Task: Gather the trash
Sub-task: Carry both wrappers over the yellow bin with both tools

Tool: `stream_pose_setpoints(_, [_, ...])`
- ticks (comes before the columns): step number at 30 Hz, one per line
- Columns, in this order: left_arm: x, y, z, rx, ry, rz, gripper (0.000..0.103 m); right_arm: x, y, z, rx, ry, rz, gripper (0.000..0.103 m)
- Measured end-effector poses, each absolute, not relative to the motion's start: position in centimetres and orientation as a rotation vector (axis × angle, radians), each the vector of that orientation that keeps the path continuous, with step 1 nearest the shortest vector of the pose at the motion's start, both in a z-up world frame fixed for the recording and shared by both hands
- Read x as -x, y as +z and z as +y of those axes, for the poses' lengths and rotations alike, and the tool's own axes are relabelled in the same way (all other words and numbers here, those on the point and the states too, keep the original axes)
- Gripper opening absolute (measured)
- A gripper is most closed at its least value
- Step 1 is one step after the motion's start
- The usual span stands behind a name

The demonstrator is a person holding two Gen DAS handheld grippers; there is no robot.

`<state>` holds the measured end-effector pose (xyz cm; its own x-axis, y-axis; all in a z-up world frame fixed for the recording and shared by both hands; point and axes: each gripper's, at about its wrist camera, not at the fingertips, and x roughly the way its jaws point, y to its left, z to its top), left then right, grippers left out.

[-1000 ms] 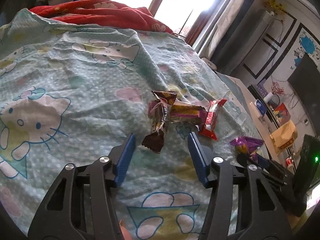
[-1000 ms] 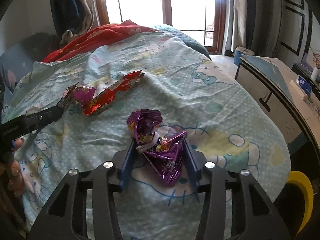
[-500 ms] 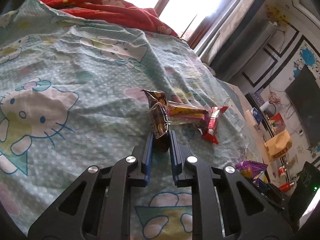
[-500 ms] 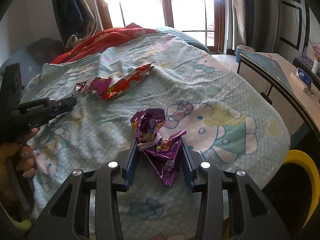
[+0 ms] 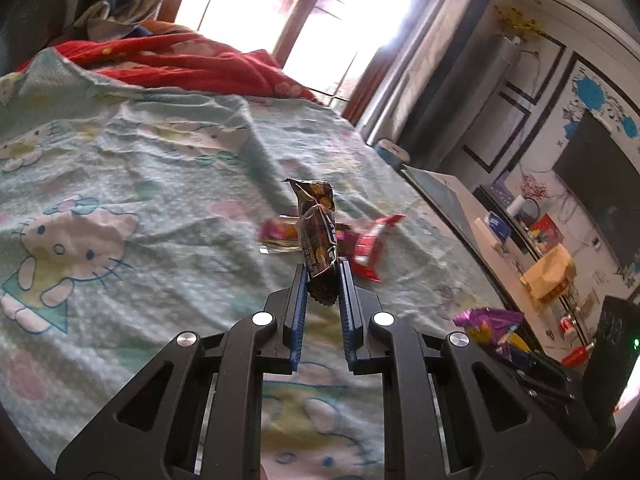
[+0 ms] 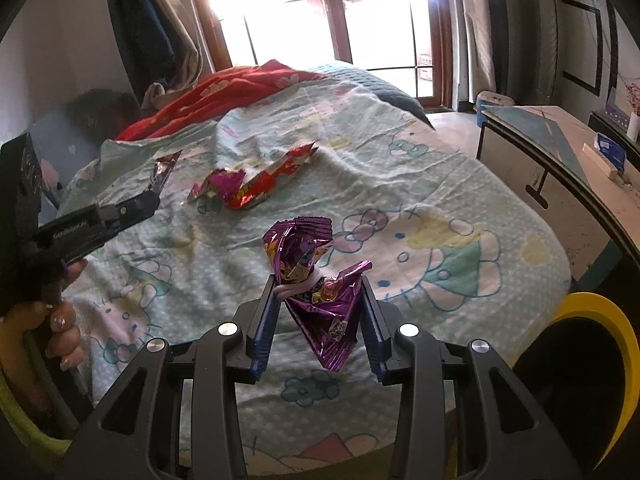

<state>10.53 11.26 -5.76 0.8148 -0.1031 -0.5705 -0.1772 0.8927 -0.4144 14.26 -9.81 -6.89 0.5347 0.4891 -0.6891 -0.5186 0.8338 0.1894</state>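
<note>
Right wrist alone shows the person's hand (image 6: 60, 320) gripping the left gripper (image 6: 154, 196).

Pale green cartoon-cat bedsheet (image 5: 120, 184), rumpled; red blanket (image 5: 180, 64) bunched at the far end below a bright window (image 6: 320, 12). Beside the bed, a low cabinet (image 6: 560, 148) (cluttered), dark television (image 5: 600, 172).

Left gripper (image 5: 323, 276) jaws clamped nearly together, right gripper (image 6: 319, 292) jaws partly apart, gripping

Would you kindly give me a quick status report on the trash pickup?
Left claw shut on brown wrapper. Right claw shut on purple wrapper. Red wrapper and magenta wrapper on bedsheet. Nothing blocking.
</note>
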Motion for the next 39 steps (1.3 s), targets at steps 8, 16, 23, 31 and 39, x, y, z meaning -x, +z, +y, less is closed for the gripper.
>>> stream_pose_setpoints(8, [-10.6, -4.3, 7.5, 0.420, -0.056, 0.601, 0.010, -13.9, -5.4, -12.7, 0.010, 0.561, 0.783, 0.036])
stream_pose_setpoints(16, [-10.1, -3.3, 4.3, 0.373, -0.137, 0.591, 0.010, -13.3, -4.7, -15.8, -0.007, 0.513, 0.768, 0.037])
stream_pose_setpoints(23, [-9.7, -2.7, 1.6, 0.326, -0.205, 0.587, 0.010, -13.1, -4.1, -18.6, -0.031, 0.465, 0.754, 0.036])
stream_pose_setpoints(31, [-9.1, -2.5, -1.4, 0.277, -0.263, 0.586, 0.010, -13.1, -3.6, -22.3, -0.070, 0.402, 0.742, 0.036])
stream_pose_setpoints(39, [-8.5, -2.3, -4.2, 0.229, -0.307, 0.593, 0.010, -12.9, -3.5, -25.8, -0.110, 0.342, 0.733, 0.036])
